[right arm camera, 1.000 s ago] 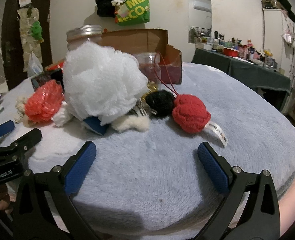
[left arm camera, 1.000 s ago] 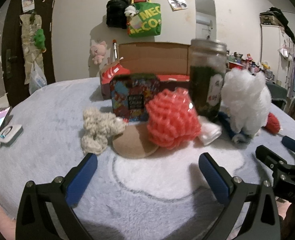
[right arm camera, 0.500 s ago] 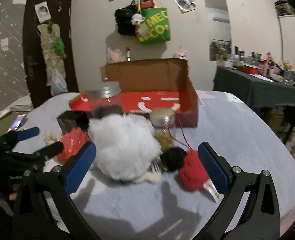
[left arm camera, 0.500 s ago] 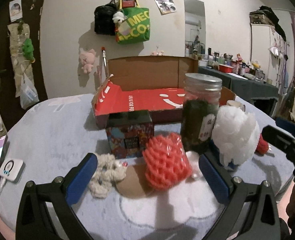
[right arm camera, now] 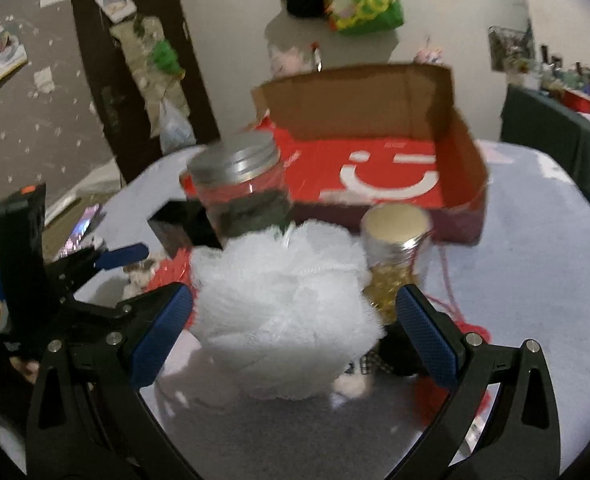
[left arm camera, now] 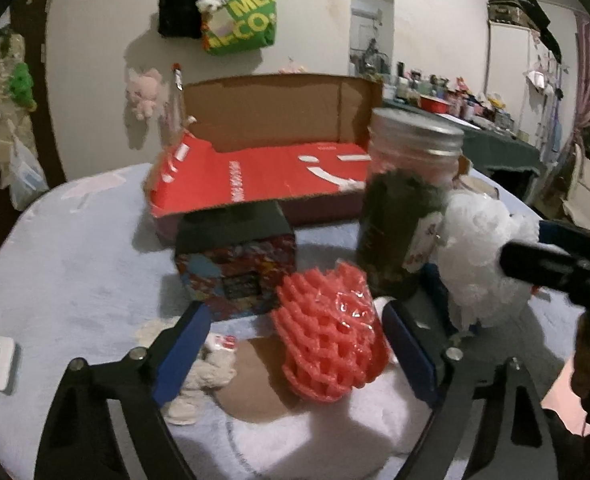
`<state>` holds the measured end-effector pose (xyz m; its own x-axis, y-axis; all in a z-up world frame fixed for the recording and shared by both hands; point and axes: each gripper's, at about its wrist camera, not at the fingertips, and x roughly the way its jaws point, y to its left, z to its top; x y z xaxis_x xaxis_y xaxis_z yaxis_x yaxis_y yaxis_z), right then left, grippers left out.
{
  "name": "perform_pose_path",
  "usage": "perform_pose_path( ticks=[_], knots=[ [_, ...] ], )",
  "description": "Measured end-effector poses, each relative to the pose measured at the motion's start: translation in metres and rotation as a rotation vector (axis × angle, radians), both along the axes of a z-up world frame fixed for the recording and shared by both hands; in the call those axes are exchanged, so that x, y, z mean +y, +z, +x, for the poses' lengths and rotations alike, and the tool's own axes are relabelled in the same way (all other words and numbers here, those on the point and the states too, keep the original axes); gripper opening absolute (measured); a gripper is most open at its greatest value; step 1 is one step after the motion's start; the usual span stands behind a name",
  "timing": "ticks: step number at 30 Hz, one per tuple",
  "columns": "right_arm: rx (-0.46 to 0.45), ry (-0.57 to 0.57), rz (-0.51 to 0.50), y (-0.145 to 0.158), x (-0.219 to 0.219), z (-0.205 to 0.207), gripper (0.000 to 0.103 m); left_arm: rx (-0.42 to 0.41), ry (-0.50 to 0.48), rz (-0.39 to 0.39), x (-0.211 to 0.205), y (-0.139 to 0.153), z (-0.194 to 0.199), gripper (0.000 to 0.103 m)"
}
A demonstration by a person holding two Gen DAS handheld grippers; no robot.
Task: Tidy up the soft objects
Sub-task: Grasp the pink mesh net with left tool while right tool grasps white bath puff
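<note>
Closing around the red foam net [left arm camera: 329, 338] without pressing it yet, the left gripper [left arm camera: 295, 352] hovers over the table; the right gripper [right arm camera: 295, 332] gapes, straddling the white mesh pouf [right arm camera: 283, 312].

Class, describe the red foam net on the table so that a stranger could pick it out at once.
Start at the open cardboard box with the red smiley floor at the back of the grey plush table. In front of it stand a dark patterned square tin and a tall glass jar with a metal lid. The coral-red foam mesh sleeve lies just before them, the only honeycomb-netted thing there.
</note>
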<state>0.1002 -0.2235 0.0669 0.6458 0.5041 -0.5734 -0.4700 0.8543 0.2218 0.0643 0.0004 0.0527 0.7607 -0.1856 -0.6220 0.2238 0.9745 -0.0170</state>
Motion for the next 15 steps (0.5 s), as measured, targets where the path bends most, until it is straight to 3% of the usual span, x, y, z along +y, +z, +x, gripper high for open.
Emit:
perform_pose_path(
  ticks=[2, 4, 6, 10, 15],
  knots=[
    [0.026, 0.012, -0.018, -0.01, 0.003, 0.001, 0.102, 0.016, -0.024, -0.017, -0.001, -0.003, 0.001, 0.078],
    [0.053, 0.042, -0.018, -0.017, 0.006, 0.003, 0.088, 0.034, -0.064, -0.043, -0.003, -0.004, 0.001, 0.06],
    [0.065, 0.069, -0.002, -0.021, 0.008, 0.0, 0.078, 0.058, -0.106, -0.074, -0.004, -0.004, 0.001, 0.049],
    [0.04, 0.081, 0.009, -0.019, 0.008, -0.011, 0.06, 0.042, -0.115, -0.059, -0.008, -0.001, -0.005, 0.039],
    [0.009, 0.053, 0.038, -0.012, 0.001, -0.025, 0.051, 0.012, -0.113, -0.051, -0.008, 0.008, -0.013, 0.035]
  ],
)
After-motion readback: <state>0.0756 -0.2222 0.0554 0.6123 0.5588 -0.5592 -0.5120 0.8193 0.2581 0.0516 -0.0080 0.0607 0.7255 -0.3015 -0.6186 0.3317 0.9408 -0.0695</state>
